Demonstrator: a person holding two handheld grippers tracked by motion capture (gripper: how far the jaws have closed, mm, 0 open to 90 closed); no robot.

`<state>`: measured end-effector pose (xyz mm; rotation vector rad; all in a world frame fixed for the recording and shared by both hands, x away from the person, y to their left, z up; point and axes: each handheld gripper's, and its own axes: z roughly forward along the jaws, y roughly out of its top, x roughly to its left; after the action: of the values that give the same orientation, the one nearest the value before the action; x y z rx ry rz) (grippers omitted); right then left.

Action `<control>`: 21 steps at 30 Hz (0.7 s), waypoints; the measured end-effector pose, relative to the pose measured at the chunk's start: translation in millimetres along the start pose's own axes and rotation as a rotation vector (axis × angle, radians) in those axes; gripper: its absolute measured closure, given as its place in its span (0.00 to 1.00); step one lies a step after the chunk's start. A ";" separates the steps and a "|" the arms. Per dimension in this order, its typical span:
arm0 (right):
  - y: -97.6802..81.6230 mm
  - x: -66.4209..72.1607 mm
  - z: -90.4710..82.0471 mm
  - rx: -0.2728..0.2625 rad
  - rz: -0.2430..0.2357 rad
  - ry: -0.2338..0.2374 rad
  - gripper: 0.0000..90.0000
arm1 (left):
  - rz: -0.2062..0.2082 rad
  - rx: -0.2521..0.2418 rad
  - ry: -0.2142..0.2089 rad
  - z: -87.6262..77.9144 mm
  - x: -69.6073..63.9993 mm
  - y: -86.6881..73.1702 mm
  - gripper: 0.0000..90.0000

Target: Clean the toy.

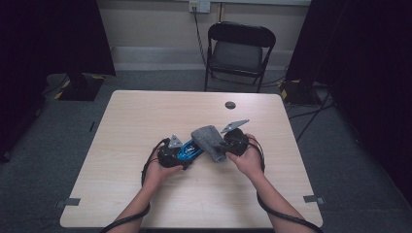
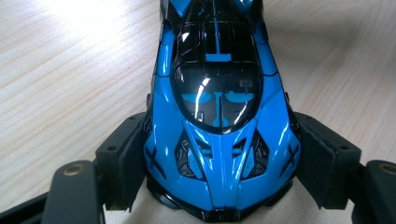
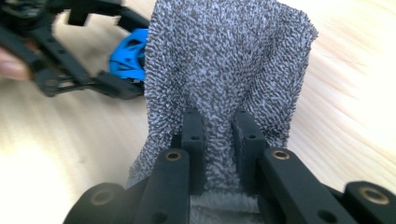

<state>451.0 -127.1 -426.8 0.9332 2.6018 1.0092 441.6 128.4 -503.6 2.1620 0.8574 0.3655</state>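
On the light wooden table (image 1: pixel 145 194), the left gripper (image 2: pixel 219 186) is clamping a glossy blue toy car (image 2: pixel 219 116) by its sides, while the right gripper (image 3: pixel 218 135) is pinching a grey terry cloth (image 3: pixel 229 60) beside the car.

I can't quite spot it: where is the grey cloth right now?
The grey cloth sits mid-table in the high view, pinched in the right gripper, just right of the blue toy car.

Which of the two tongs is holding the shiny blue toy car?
The left tongs hold the blue toy car by its sides. The right tongs are pinching the fuzzy grey cloth instead.
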 end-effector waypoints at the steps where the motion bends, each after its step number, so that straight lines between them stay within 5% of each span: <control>1: 1.0 3.5 1.4 0.004 -0.012 0.007 0.87 | 0.001 -0.001 0.000 0.0 0.0 0.0 0.28; 12: 5.6 34.6 21.7 0.040 -0.123 0.097 0.87 | 0.006 -0.001 0.005 -0.1 0.5 0.2 0.28; 21: 15.0 50.6 36.3 0.084 -0.175 0.109 0.86 | 0.010 0.001 0.006 -0.3 0.7 0.2 0.28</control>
<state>433.0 -67.6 -442.0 0.6701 2.7771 0.9368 442.1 128.9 -503.2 2.1678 0.8499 0.3766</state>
